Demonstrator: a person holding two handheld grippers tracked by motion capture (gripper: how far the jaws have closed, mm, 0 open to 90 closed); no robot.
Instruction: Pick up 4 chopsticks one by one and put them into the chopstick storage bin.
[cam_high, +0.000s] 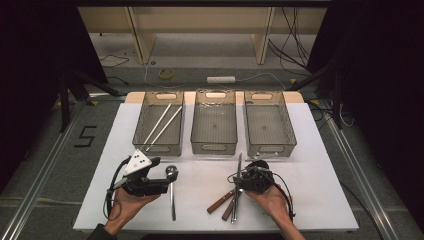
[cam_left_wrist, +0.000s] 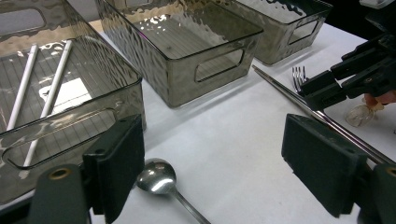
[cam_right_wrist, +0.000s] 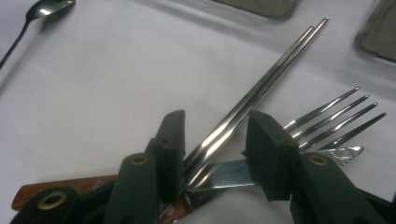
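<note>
Here, lower centre of the high view: metal chopsticks (cam_right_wrist: 261, 84) run between the right gripper's (cam_right_wrist: 212, 140) half-open jaws, pads not yet pressing; they lie across a fork (cam_right_wrist: 334, 119) and knife (cam_right_wrist: 224, 175).

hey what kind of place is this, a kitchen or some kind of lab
Most likely a lab or recording setup, not a kitchen: a white table stands between dark curtains, cables and a power strip lie on the floor, and cutlery is laid before three sorting bins.
</note>
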